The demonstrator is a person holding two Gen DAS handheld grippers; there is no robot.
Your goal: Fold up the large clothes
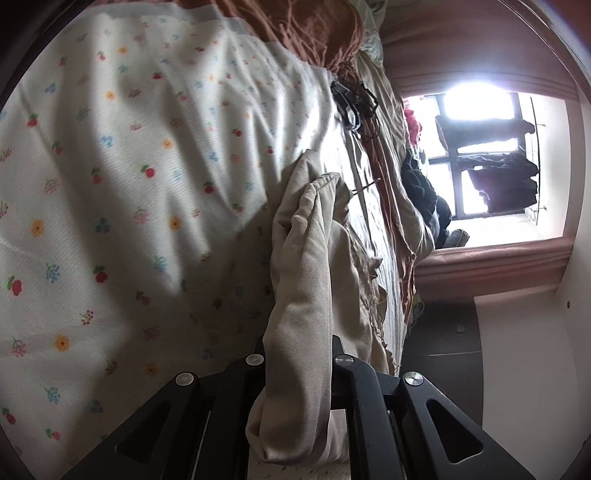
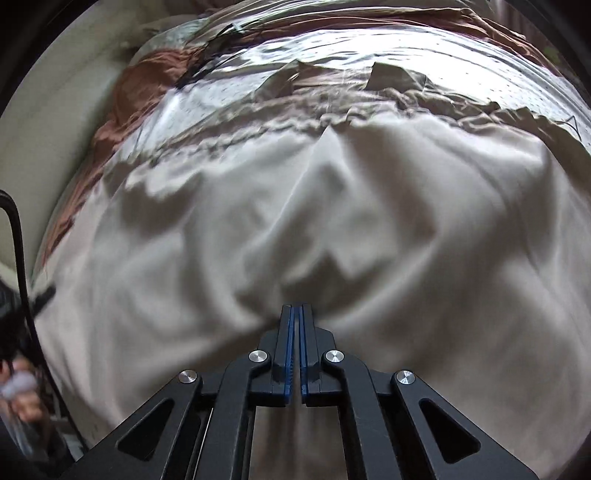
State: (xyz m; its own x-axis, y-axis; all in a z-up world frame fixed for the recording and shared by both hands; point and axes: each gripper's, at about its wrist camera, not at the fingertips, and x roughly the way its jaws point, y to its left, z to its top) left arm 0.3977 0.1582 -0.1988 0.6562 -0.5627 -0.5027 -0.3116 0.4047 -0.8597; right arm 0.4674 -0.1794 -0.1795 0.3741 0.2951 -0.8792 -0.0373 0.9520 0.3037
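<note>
A large beige garment [image 2: 258, 229] lies spread and creased over the bed. In the right wrist view my right gripper [image 2: 296, 308] is shut, blue pads together. Its tips sit in the cloth where several creases run together, pinching a small bit of it. In the left wrist view a thick fold of the same beige garment [image 1: 306, 258] runs up between the black fingers of my left gripper [image 1: 298, 349], which is shut on it. The fold hides the left pads.
A white floral bedsheet [image 1: 129, 166] covers the bed, with a brown blanket [image 1: 314, 29] bunched at its far end and black cables [image 1: 351, 103] lying on it. Dark clothes [image 1: 424, 184] lie by a bright window [image 1: 480, 155]. A person's hand [image 2: 22, 391] and a black cable [image 2: 18, 240] show at left.
</note>
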